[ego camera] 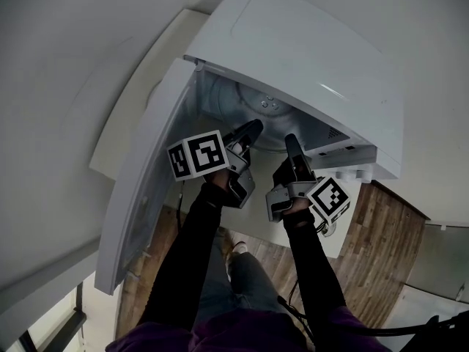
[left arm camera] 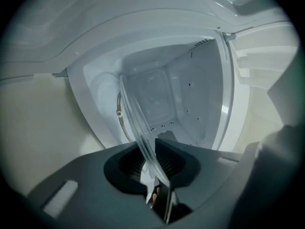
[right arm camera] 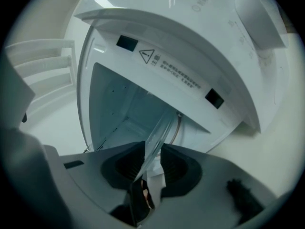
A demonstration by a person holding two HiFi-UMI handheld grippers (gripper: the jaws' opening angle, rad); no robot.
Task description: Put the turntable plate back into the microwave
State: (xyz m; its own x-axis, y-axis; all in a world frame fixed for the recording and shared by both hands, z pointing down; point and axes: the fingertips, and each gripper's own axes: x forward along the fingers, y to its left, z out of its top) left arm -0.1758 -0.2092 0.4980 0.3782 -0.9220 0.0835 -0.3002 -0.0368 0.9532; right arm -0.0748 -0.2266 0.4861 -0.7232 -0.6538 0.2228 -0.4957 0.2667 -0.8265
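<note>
I am holding the clear round glass turntable plate (left arm camera: 135, 120) by its near edge, with one gripper on each side. My left gripper (left arm camera: 151, 149) is clenched on the rim, and the glass sits right between its two dark pads. My right gripper (right arm camera: 151, 151) is pinching the rim too, a little way along from the left one. The plate is at the open front of the white microwave (ego camera: 308, 57), and its far part is poking inside. I think it is not down on the bottom yet. To do this bit well, I should hold both hands at the same height so the plate stays flat and does not tip. Then I should slide it in slowly and lower it onto the thin ring with a little wheel (left arm camera: 119, 112) that I can see inside. It needs to land in the middle so it can spin. I should not let go until the glass is resting. Glass is slippery and can break, so I must not squeeze too hard or bump it. The white microwave door (ego camera: 150, 189) is swung wide open on my left, near my left arm. The top edge of the opening is close above my grippers, so I must stay low. Under me I see my black sleeves (ego camera: 187, 255) and the brown wooden floor (ego camera: 381, 229).
</note>
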